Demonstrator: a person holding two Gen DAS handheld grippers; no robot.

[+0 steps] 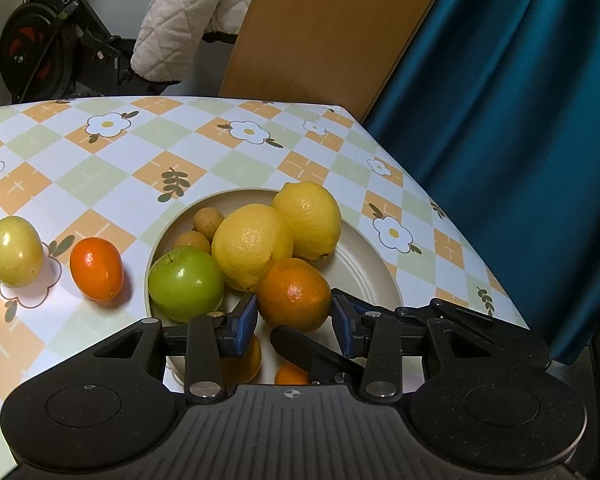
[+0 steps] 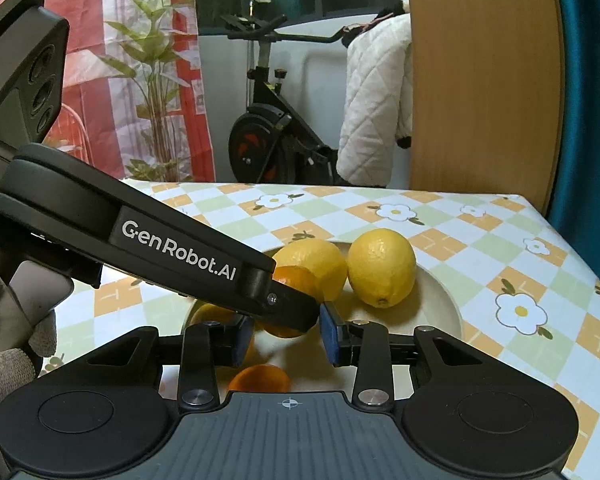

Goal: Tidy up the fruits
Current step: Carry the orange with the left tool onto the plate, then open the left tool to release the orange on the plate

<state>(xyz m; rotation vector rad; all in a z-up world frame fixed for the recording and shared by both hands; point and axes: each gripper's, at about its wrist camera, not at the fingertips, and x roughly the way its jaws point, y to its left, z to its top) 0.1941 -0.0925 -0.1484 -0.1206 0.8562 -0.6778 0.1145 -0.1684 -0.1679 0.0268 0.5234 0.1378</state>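
Left gripper (image 1: 294, 314) has its jaws part open around the orange (image 1: 294, 294) in the plate (image 1: 364, 268); both blue pads sit right at the fruit's sides, so it reads as pinched, though contact on the left pad is hard to confirm. Right gripper (image 2: 286, 334) has jaws narrowly spread with nothing clearly pressed between them; the left gripper's black finger crosses in front of its gap and covers most of the orange (image 2: 290, 280), so I cannot tell whether the right pads touch any fruit. In the left wrist view a black finger tip of the right gripper pokes in just below the orange. Plate also holds two lemons (image 1: 252, 246), touching each other, a green apple (image 1: 186, 284) at the left rim against the nearer lemon, and two small brown fruits (image 1: 208, 220) behind the apple. Two more small orange fruits (image 1: 290, 374) lie low in the plate, partly hidden by the gripper body. Off the plate, left, on the tablecloth (image 1: 100, 168): a small oval orange fruit (image 1: 96, 268) and a yellow-green round fruit (image 1: 14, 250), near each other, not touching. Gloved hand (image 2: 8, 372) holds the left gripper's handle at the right wrist view's left edge. Behind the table: exercise bike (image 2: 268, 136), white quilted cloth (image 2: 374, 96), wooden board (image 2: 480, 80), teal curtain (image 1: 520, 120), plant (image 2: 156, 68). Readable writing on the left gripper's arm: "GenRobot.AI" (image 2: 178, 250).
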